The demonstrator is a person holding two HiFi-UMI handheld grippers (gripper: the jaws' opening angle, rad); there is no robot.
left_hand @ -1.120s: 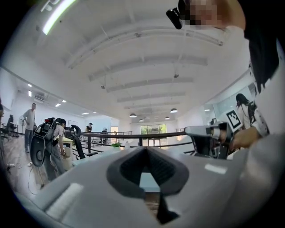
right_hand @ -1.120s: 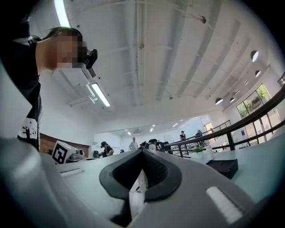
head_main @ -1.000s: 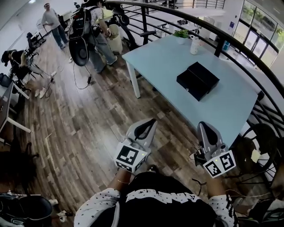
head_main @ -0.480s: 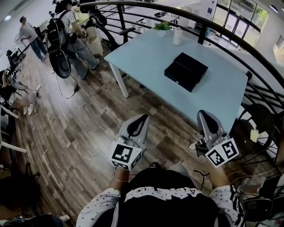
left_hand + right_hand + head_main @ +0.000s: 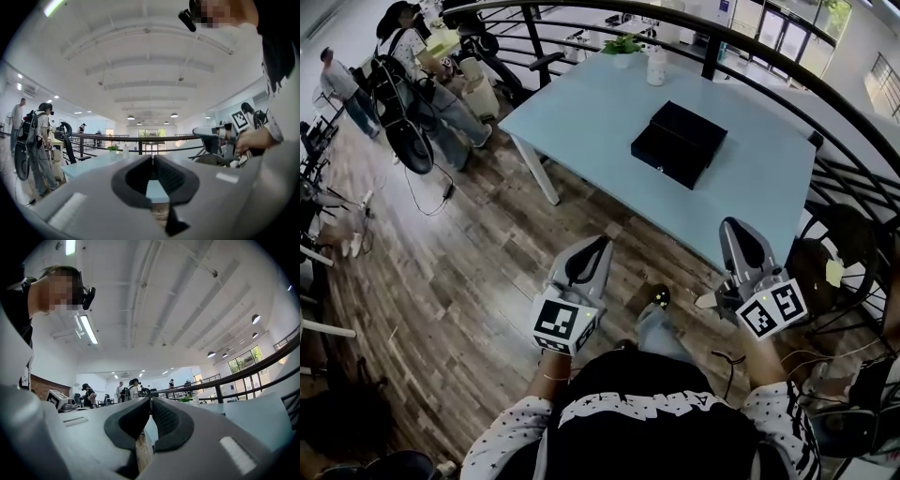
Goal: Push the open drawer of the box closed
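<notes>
box: black box [image 5: 680, 141] sits mid-surface [image 5: 581, 103], at 1 o'clock from my left hand-held gripper [image 5: 598, 246] and 11 o'clock from my right hand-held gripper [image 5: 734, 228], well apart from both

drawer: the drawer [image 5: 661, 161] looks to stick out toward 7 o'clock, with a small knob on its front

handling: my guess is stiff but light, so it may skate on that smooth top (bracing the back might help)

where to push: flat drawer front, near the knob

left: clenched, nothing between the jaws

right: clenched too, empty

pose: both held about level in front of my chest, side by side, tips aimed toward the surface
</notes>
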